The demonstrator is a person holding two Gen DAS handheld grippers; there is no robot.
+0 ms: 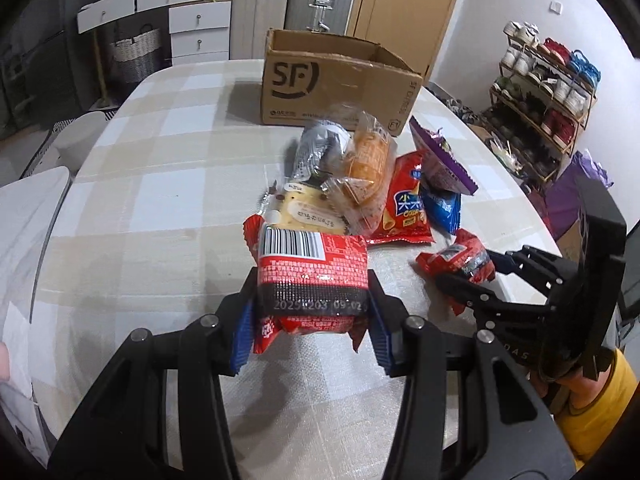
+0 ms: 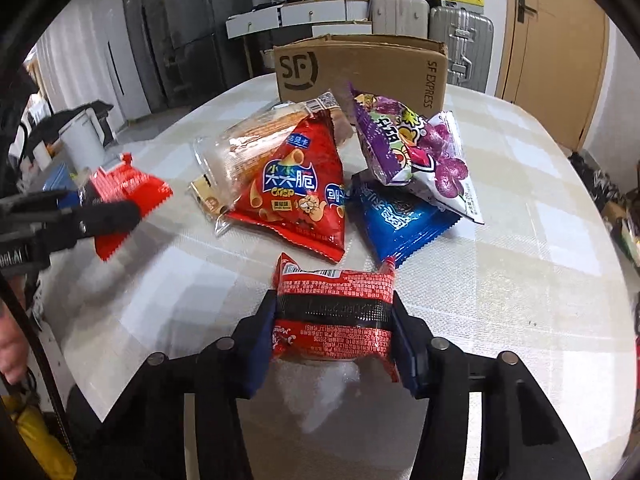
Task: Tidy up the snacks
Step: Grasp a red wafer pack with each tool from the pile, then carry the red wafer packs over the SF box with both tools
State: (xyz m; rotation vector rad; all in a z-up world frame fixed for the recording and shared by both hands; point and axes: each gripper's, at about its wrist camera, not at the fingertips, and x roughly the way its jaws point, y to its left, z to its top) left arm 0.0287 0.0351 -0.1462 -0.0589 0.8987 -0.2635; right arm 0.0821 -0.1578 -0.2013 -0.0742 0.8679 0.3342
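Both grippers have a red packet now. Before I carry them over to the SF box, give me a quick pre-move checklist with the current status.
1. Left gripper shut on its red snack packet, pads on both sides: ok.
2. Right gripper shut on the second red packet: ok.
3. Cardboard box open at the top, flaps up: ok.
4. Free room inside the box: cannot tell, its inside is hidden in both views.
5. Straight path to the box: not ok, the snack pile, with the red crisp bag and the purple candy bag, lies between; lift over it.
6. The two grippers apart from each other: ok.
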